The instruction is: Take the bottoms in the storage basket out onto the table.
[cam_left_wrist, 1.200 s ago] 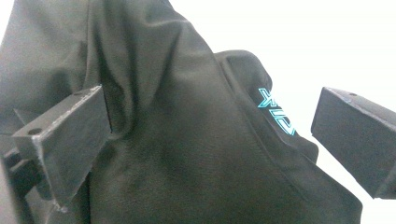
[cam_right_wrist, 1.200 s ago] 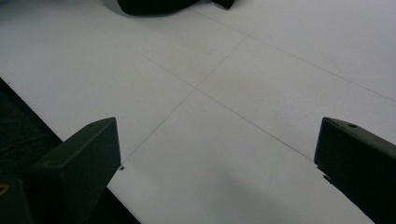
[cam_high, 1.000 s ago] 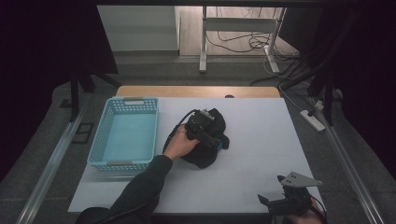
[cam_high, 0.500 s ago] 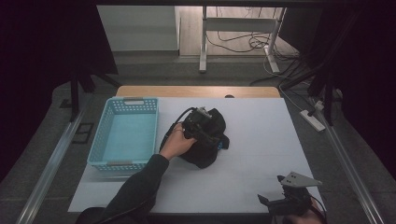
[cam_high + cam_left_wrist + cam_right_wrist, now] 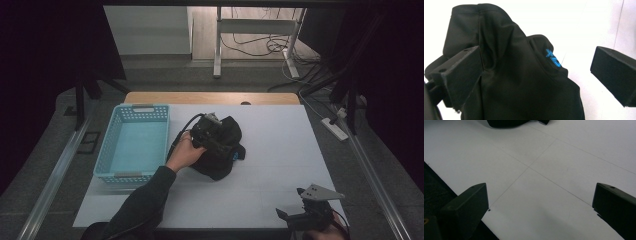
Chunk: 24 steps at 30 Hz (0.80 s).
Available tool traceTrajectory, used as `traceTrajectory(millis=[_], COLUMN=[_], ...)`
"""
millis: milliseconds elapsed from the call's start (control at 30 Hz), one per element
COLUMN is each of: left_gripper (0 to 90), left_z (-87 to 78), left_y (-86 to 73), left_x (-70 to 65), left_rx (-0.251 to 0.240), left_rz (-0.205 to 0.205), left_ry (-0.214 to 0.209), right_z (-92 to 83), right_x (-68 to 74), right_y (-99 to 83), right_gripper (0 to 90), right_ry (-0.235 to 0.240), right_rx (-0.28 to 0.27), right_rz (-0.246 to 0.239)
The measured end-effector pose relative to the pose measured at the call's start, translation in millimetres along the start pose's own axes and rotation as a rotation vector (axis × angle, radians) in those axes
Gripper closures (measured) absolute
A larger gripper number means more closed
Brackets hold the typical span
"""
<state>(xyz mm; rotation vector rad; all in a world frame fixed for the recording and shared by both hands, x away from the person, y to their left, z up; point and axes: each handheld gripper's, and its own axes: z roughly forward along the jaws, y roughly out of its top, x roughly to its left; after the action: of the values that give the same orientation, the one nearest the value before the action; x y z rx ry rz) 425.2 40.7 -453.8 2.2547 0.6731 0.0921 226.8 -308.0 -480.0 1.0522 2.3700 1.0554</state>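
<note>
Right gripper (image 5: 540, 205) hovers low over the white table (image 5: 564, 170), jaws spread wide apart with nothing between them; a black cloth bundle (image 5: 506, 122) lies far off, top edge.

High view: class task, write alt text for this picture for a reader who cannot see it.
The person's left gripper sits open on a crumpled black cloth in the middle of a white table. A light blue basket stands just left of the cloth. The right gripper waits open at the table's near right corner.
</note>
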Motion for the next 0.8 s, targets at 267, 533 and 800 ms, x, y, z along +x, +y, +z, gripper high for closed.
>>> traceTrajectory(millis=[267, 533, 800], left_gripper=[0.0, 0.0, 0.0], left_z=[-10.3, -21.6, -31.6], left_y=[-5.2, -12.2, -21.0], left_x=[1.8, 4.6, 5.6], left_rx=[-0.016, -0.023, -0.031], left_rz=[-0.021, -0.044, -0.053], left_ry=[-0.002, 0.006, 0.015], right_z=[0.0, 0.2, 0.2], right_x=[0.1, 0.3, 0.3], right_y=[0.0, 0.0, 0.1], right_gripper=[0.8, 0.8, 0.8], right_ry=[0.001, 0.000, -0.002], right_rx=[0.000, 0.000, 0.003], right_rz=[-0.002, -0.002, -0.001])
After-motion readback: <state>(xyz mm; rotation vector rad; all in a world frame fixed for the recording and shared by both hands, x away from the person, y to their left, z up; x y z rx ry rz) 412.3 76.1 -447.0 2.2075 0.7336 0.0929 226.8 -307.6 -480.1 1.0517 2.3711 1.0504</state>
